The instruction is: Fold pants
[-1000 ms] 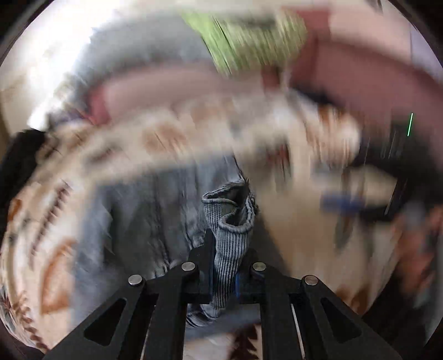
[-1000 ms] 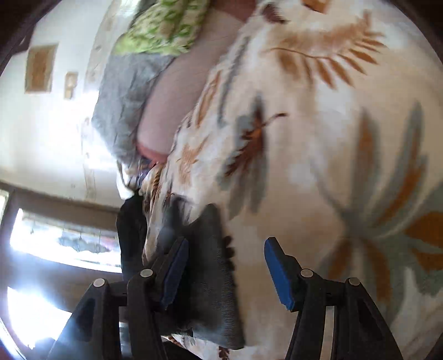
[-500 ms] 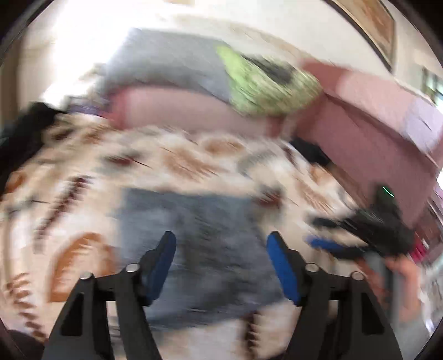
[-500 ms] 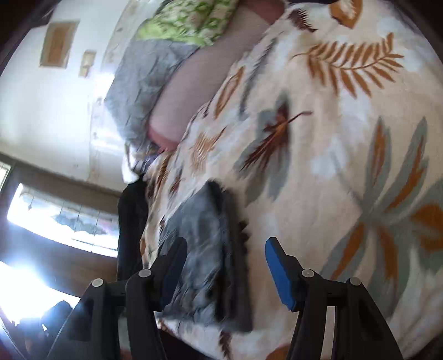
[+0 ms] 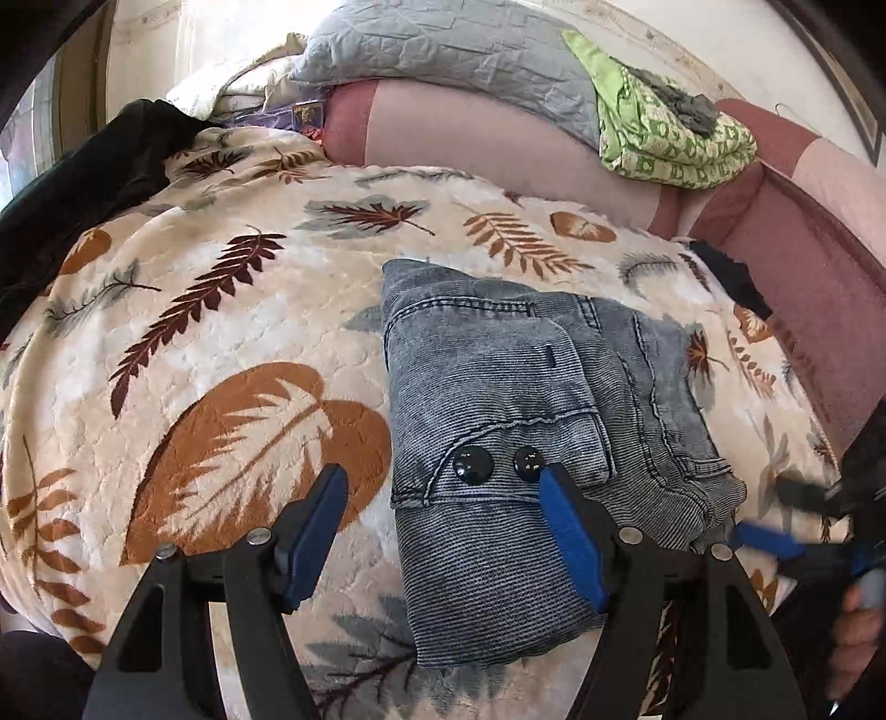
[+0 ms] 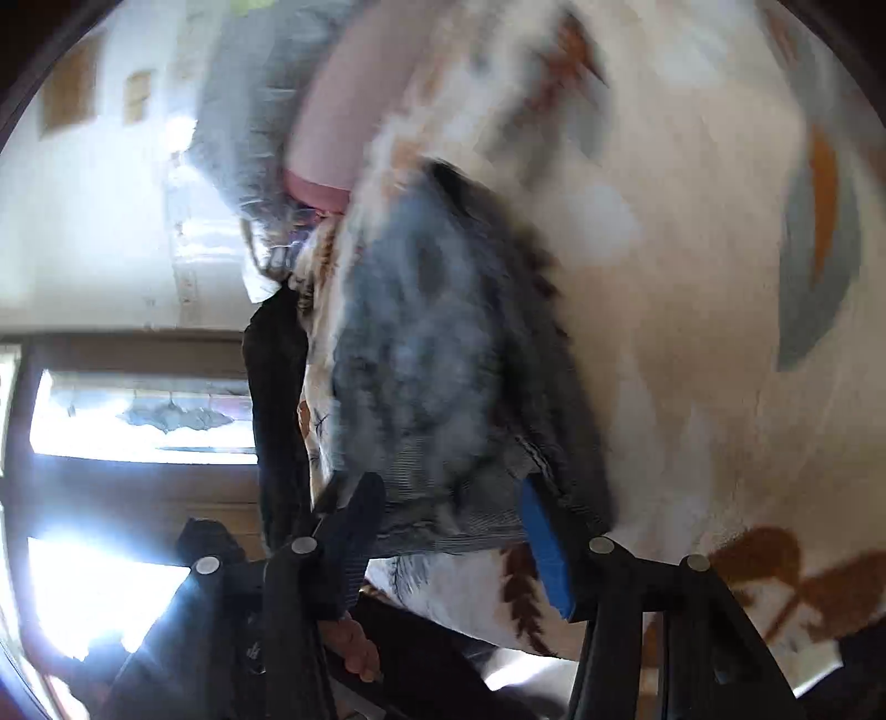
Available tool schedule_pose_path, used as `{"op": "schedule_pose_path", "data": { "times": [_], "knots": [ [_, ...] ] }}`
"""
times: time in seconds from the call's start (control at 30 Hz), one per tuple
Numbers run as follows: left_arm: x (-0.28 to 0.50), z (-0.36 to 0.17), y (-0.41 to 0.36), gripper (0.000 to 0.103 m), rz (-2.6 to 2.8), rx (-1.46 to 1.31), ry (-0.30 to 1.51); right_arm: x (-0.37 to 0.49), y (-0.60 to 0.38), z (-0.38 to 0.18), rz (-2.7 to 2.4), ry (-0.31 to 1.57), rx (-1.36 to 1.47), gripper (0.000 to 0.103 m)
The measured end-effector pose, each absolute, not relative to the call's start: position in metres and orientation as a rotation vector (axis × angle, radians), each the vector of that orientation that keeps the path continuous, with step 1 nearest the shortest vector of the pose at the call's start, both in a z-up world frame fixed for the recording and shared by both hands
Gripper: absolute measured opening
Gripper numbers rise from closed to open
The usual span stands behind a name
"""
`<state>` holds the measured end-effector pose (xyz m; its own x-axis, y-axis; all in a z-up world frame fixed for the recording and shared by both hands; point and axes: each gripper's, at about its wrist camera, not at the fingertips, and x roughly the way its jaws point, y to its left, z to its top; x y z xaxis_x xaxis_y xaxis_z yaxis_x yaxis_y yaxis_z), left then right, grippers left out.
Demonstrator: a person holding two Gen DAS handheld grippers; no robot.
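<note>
Hovering nearest the lens, the left gripper (image 5: 443, 531) has its blue pads spread wide with nothing pinched; the right-hand pad (image 5: 570, 540) overlaps the near part of the pants (image 5: 531, 399) in the picture, while the other pad sits over bare blanket (image 5: 221, 332). The pants lie as a compact folded bundle on the leaf-print blanket, long axis running away from the fingers toward the sofa back, two dark buttons (image 5: 473, 465) facing up just ahead of the pads. The right gripper (image 6: 454, 531) comes in at the bundle's right-hand edge; its jaws are closing, with the denim hem between them, though blur hides whether the pads press it yet. Judging from this, the fold looks nearly done, and the right hand is better placed for any last tuck. Beyond, a grey pillow (image 5: 459, 50) and green cloth (image 5: 664, 133) rest on the pink sofa (image 5: 786, 260).
</note>
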<state>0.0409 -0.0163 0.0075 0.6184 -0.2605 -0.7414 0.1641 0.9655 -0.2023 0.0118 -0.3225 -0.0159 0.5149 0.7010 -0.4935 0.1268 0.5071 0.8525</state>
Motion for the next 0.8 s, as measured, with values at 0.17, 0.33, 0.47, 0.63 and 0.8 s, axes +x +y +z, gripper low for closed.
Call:
{"op": "schedule_pose_path", "data": {
  "times": [0.17, 0.33, 0.47, 0.63, 0.8],
  "knots": [
    [0.041, 0.003, -0.007, 0.073, -0.262, -0.178, 0.883, 0.023, -0.307, -0.016, 0.412, 1.032, 1.036, 0.06],
    [0.04, 0.004, -0.01, 0.073, -0.255, -0.152, 0.868, 0.031, -0.301, -0.056, 0.322, 1.106, 1.165, 0.06],
    [0.039, 0.004, -0.011, 0.075, -0.241, -0.14, 0.861, 0.038, -0.307, -0.056, 0.279, 1.052, 1.186, 0.045],
    [0.039, 0.003, -0.011, 0.075, -0.238, -0.138, 0.861, 0.046, -0.298, -0.05, 0.238, 1.068, 1.064, 0.006],
    [0.04, 0.002, -0.009, 0.078, -0.237, -0.146, 0.865, 0.029, -0.291, -0.005, 0.242, 0.96, 0.961, 0.004]
  ]
}}
